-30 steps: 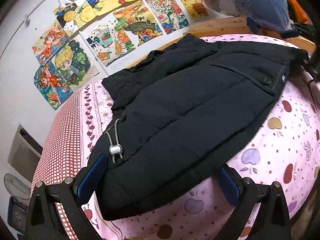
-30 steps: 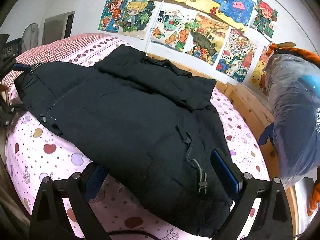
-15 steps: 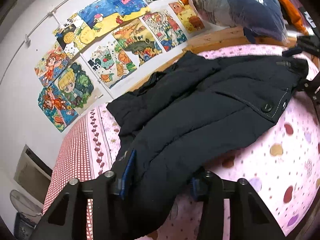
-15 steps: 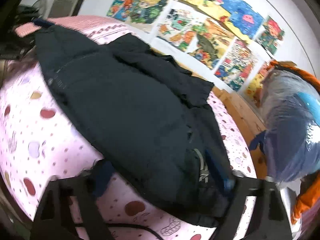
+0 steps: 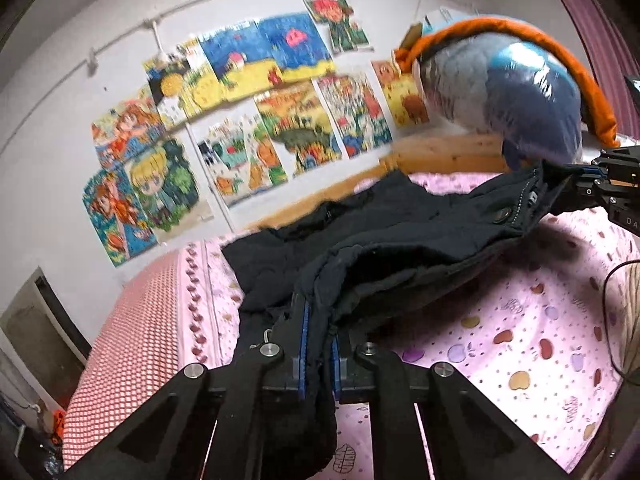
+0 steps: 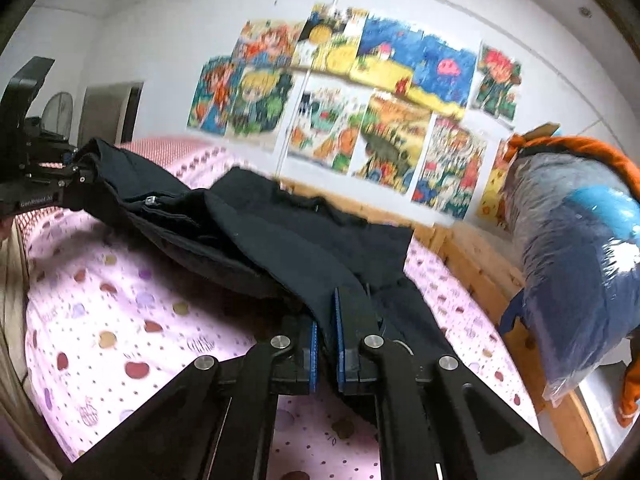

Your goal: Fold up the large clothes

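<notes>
Left claw [image 5: 319, 344] pinches the black jacket [image 5: 400, 240] hem, pads nearly together. Right claw [image 6: 325, 334] likewise clamps the opposite corner. Jacket's near edge raised off the pink bed [image 5: 500, 320], far part lying on it.

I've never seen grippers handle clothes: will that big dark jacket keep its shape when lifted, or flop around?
Probably floppy: the dark jacket sags between the left gripper and the right gripper, both shut on its hem. Its quilted padding looks puffy, so likely bulky but light for its size. The far part still trails on the pink bedsheet, so it would probably drag.
</notes>
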`<state>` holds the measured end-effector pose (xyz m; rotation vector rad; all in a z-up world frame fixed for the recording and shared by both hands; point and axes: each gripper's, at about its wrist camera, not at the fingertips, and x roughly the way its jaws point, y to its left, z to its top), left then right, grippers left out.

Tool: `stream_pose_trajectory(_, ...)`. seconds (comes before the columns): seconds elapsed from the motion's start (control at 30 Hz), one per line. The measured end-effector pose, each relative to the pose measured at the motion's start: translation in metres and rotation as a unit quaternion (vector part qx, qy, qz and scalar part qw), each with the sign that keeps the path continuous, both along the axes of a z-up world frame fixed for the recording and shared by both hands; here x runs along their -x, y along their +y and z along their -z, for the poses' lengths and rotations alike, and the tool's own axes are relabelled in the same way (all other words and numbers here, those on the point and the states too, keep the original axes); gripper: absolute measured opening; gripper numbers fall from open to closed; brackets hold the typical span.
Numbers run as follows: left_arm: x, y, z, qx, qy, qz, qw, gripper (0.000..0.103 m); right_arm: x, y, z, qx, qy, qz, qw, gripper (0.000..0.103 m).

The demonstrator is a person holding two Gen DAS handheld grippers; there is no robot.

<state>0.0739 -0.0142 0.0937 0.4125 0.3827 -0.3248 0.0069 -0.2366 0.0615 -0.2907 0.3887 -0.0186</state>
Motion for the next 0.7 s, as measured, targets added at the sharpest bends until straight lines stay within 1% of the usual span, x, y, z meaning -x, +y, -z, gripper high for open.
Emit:
stream_pose_trajectory(0.07,0.013,0.008,-0.016,0.019,-0.01,0.005,0.9997,0.009,0.012,0.002,-0.009,-0.01,-0.021,0.0,1.0,0.006)
stream_pose_trajectory(0.13,0.024,0.013,-0.034,0.029,-0.025,0.008,0.9992,0.008,0.025,0.002,-0.021,-0.025,-0.039,-0.003,0.999,0.006)
stream_pose_trajectory(0.23,0.031,0.016,-0.054,0.029,-0.045,0.01,0.9985,0.008,0.044,0.002,-0.048,-0.044,-0.068,-0.011,0.997,0.006)
stream_pose_trajectory(0.33,0.022,0.017,-0.06,0.031,-0.052,0.009,0.9982,0.008,0.044,-0.001,-0.065,-0.057,-0.082,-0.017,0.995,0.006)
stream_pose_trajectory(0.4,0.007,0.016,-0.06,0.028,-0.059,0.004,0.9979,0.009,0.032,-0.005,-0.068,-0.063,-0.085,-0.019,0.994,0.006)
stream_pose_trajectory(0.47,-0.012,0.015,-0.061,0.028,-0.059,-0.003,0.9978,0.009,0.016,-0.007,-0.07,-0.049,-0.093,-0.018,0.994,0.006)
stream_pose_trajectory(0.57,-0.035,0.011,-0.066,0.023,-0.061,-0.014,0.9978,0.009,-0.016,-0.009,-0.081,-0.045,-0.093,-0.017,0.994,0.006)
stream_pose_trajectory(0.63,-0.063,0.008,-0.069,0.018,-0.056,-0.026,0.9979,0.009,-0.038,-0.008,-0.09,-0.041,-0.089,-0.013,0.995,0.006)
stream_pose_trajectory(0.67,-0.069,0.007,-0.069,0.016,-0.054,-0.03,0.998,0.009,-0.053,-0.009,-0.095,-0.041,-0.084,-0.012,0.996,0.006)
stream_pose_trajectory(0.7,-0.084,0.006,-0.07,0.016,-0.048,-0.035,0.9981,0.009,-0.068,-0.011,-0.1,-0.043,-0.079,-0.012,0.996,0.006)
